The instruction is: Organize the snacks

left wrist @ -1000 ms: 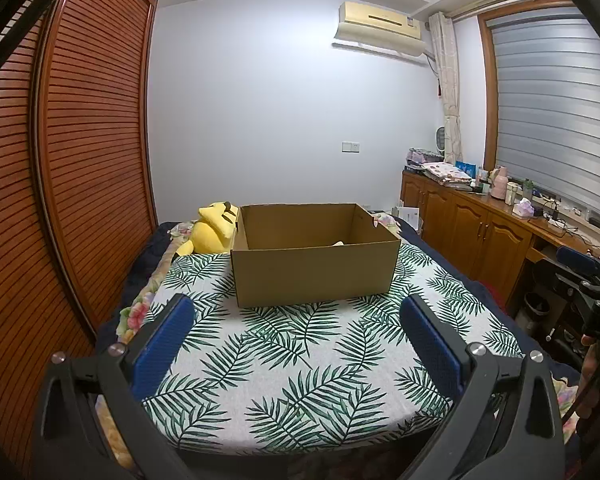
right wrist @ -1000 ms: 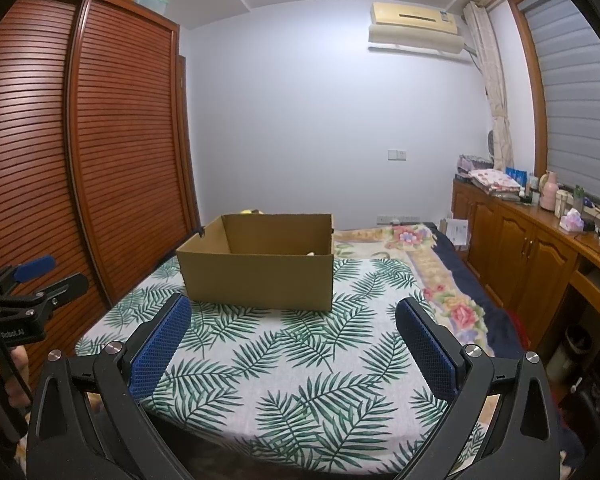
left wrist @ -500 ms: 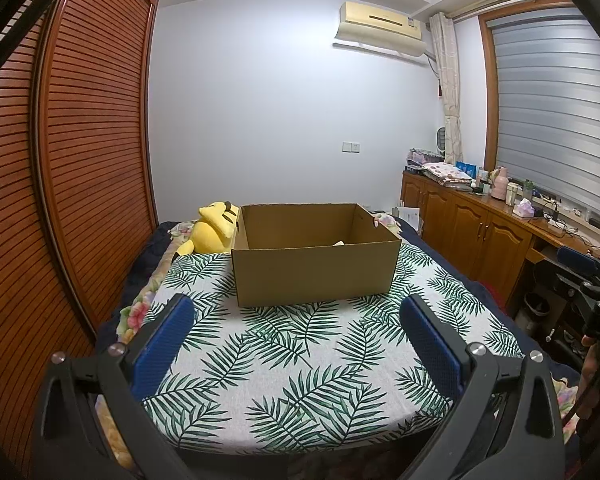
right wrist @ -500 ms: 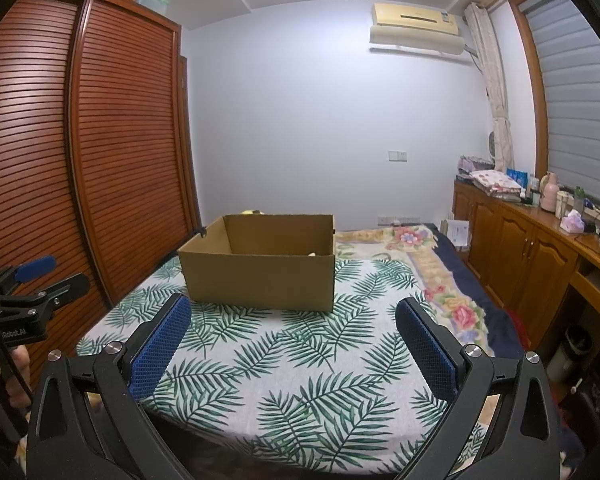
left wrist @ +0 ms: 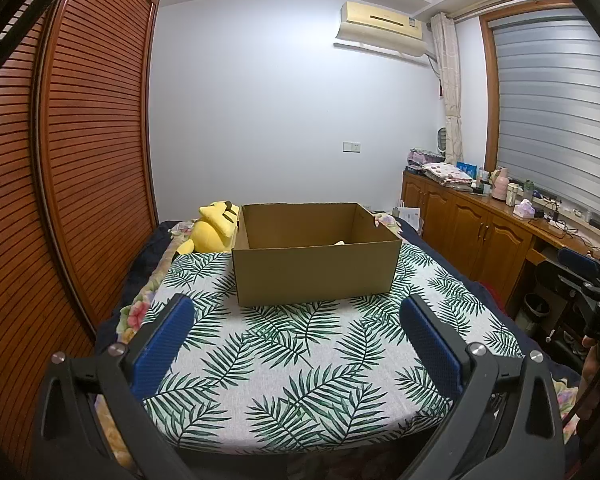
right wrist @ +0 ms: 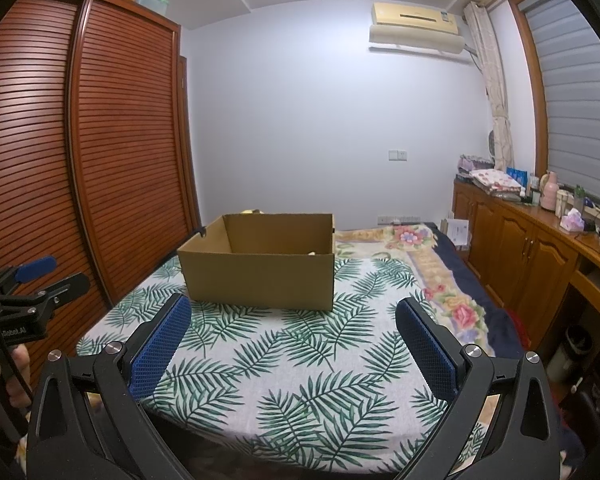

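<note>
The left gripper (left wrist: 296, 328) hangs wide open over the near edge of the bed (left wrist: 300, 360), holding nothing. Ahead of it and up-left sits a yellow plush toy (left wrist: 214, 228); straight ahead stands the open cardboard box (left wrist: 316, 272). The right gripper (right wrist: 292, 328) is likewise spread and empty, the box ahead, slightly left.

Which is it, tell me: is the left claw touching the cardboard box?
Apart. In the left wrist view, the left claw is open, and a stretch of leaf-print cloth shows between its fingertips and the cardboard box.
</note>
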A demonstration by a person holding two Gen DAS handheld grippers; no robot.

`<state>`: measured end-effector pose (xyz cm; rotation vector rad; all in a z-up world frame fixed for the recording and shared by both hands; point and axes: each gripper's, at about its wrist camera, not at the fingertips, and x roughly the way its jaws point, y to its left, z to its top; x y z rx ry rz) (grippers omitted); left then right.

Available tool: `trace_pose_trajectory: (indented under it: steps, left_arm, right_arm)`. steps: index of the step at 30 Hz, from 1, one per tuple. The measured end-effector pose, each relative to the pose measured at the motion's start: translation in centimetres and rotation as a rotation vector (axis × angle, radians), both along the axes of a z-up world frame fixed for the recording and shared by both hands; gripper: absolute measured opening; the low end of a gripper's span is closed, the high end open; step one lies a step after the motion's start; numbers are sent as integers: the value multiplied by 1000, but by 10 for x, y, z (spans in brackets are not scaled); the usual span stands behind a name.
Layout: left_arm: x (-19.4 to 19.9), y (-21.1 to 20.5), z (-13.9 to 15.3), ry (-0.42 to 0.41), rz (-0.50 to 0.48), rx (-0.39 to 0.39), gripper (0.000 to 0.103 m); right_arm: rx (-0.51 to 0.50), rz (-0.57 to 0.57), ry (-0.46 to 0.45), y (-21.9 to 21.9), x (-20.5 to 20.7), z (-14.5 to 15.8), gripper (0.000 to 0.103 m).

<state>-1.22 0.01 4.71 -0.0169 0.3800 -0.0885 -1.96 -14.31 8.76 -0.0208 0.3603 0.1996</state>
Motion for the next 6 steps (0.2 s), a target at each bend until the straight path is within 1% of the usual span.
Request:
trace_pose_trajectory:
  steps: [6]
  left_arm:
    - [0,0,0,-1,2,1,103]
  right_arm:
    - [0,0,0,0,0,0,103]
